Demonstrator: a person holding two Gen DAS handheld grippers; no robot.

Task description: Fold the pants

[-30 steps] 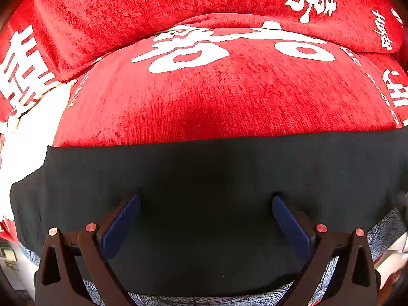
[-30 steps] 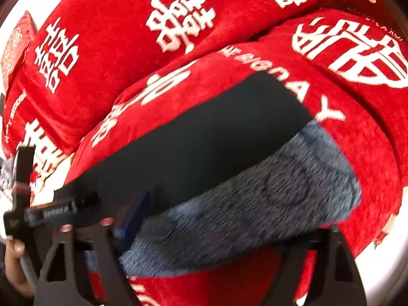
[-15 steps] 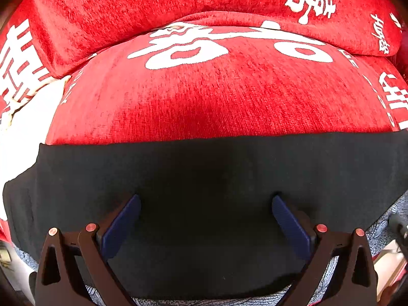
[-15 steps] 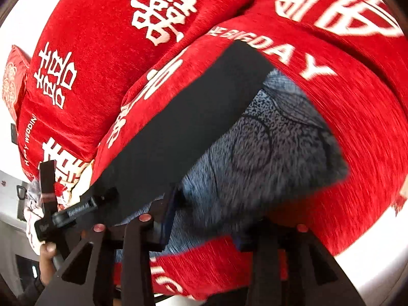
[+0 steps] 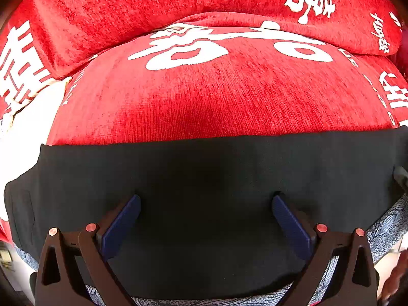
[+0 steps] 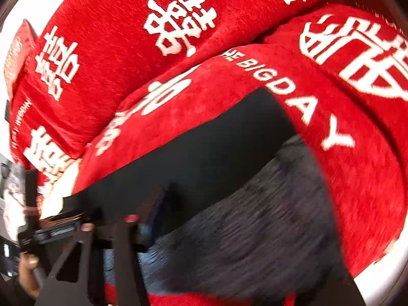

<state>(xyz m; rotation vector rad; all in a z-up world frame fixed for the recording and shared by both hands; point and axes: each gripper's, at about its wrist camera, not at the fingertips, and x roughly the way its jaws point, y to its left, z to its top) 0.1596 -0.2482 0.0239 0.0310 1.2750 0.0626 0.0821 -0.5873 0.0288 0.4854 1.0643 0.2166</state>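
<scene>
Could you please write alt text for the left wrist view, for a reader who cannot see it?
The open left gripper points down over black pants spread across a red cushion with white characters. A grey-blue patterned cloth peeks out under the pants at the lower right edge.

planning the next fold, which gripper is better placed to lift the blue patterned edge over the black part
Right, probably. The right gripper sits at the blue patterned fabric near its edge, seemingly closed on it, though that view is blurred. The left gripper stands wide open over the black fabric, gripping nothing.
</scene>
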